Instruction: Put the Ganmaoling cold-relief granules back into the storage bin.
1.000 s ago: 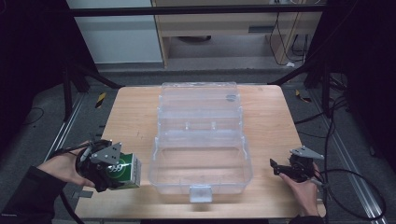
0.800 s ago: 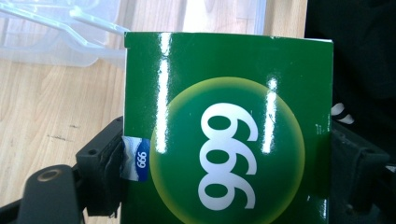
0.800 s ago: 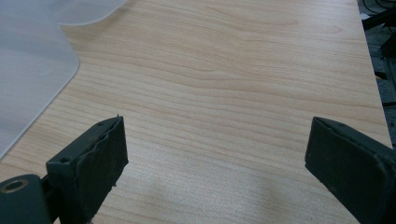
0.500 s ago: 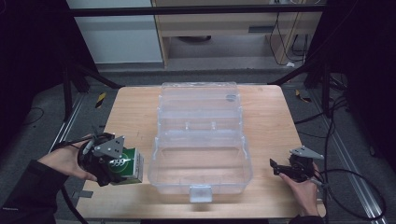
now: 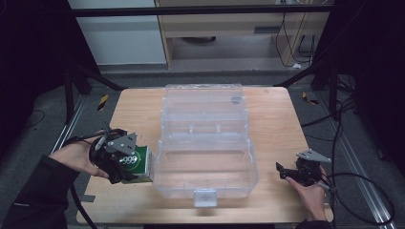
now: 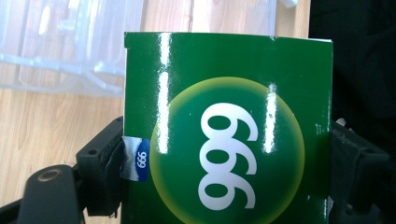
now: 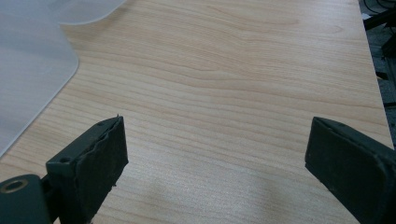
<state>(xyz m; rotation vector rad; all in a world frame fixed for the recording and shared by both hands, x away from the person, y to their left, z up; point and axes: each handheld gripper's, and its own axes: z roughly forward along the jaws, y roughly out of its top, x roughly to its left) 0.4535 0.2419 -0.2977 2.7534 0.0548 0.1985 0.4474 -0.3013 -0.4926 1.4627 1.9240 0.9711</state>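
Tongs status first: left tongs [image 5: 136,164] are clamped on a green box [image 5: 135,161], its sides pinched between both pads, as seen close up in the left gripper view, where the box [image 6: 229,135] with a white "999" in a yellow-green circle is gripped by the pads [image 6: 109,170]. Right tongs [image 5: 286,171] are spread wide with nothing between them; in the right gripper view only bare worktop [image 7: 224,93] is seen past the pads [image 7: 100,163].

Box position: held just beside the left wall of the bin [image 5: 205,167], near its front-left corner, apparently lifted off the worktop [image 5: 272,124], though the gap underneath cannot be confirmed. It is not yet over the bin opening.

Bin state: clear plastic, lid [image 5: 203,102] swung open to the far side, front latch toward the person. Nothing is seen inside the compartment.

Progress, judged from this:
- Done: box picked up and brought to the bin's edge; lid already open.
- Left: box to be carried over the left wall, lowered into the bin, released. Lid closing probably follows, and the right tongs are parked near the bin's right side, likely for that.

Roughly a third through, by estimate.
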